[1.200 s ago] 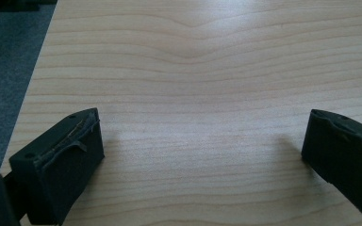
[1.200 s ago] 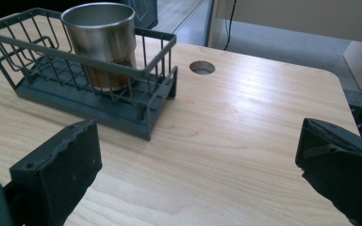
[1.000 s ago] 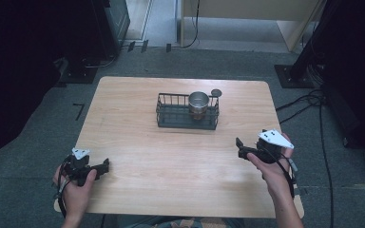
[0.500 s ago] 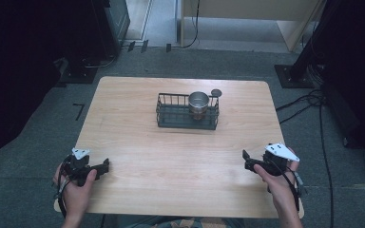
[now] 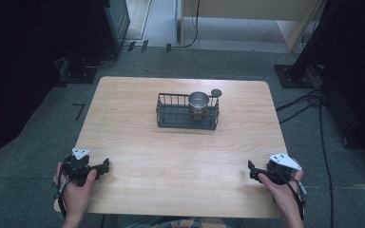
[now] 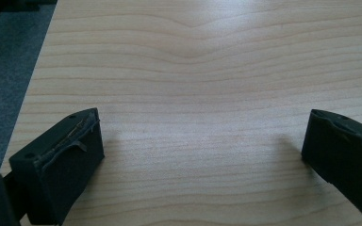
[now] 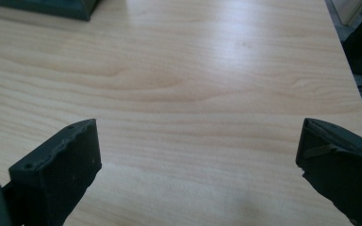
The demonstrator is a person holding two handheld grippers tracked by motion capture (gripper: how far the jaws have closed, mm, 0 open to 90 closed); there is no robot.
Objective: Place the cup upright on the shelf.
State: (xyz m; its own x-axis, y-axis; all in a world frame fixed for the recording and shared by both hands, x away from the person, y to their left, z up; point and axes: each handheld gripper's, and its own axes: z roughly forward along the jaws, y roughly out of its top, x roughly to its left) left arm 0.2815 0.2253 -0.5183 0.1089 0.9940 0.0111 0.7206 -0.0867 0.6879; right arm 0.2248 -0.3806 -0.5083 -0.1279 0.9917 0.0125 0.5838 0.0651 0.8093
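Left tongs [image 5: 105,167]: held in the person's left hand [image 5: 76,187] at the near left corner of the tabletop [image 5: 180,161], low over the wood. In the left gripper view the jaws stand wide apart with bare wood grain between them, and nothing is gripped.

Right tongs [image 5: 251,171]: held in the person's right hand [image 5: 283,190] at the near right edge of the tabletop, pointing inward across the wood. In the right gripper view the jaws are spread wide as well, over bare wood, with nothing between them.

Grey plates: a pale three-cornered plate sits on top of each gripper, catching the light in the high view.

Tabletop: light wood with rounded corners; the near half lies between the two hands, which are well apart from one another.

Basket [image 5: 171,114]: a dark wire basket stands on the far middle of the tabletop, well apart from both tongs. A dark corner of it [image 7: 52,7] shows at the top left of the right gripper view.

Cup [image 5: 198,102]: a metal cup stands upright inside the basket, at its right end.

Lid [image 5: 216,92]: a small round grey disc just behind the basket's right end; whether it touches the wire cannot be told.

Floor [image 5: 38,156]: grey carpet all round, with cables [image 5: 321,123] trailing at the right.
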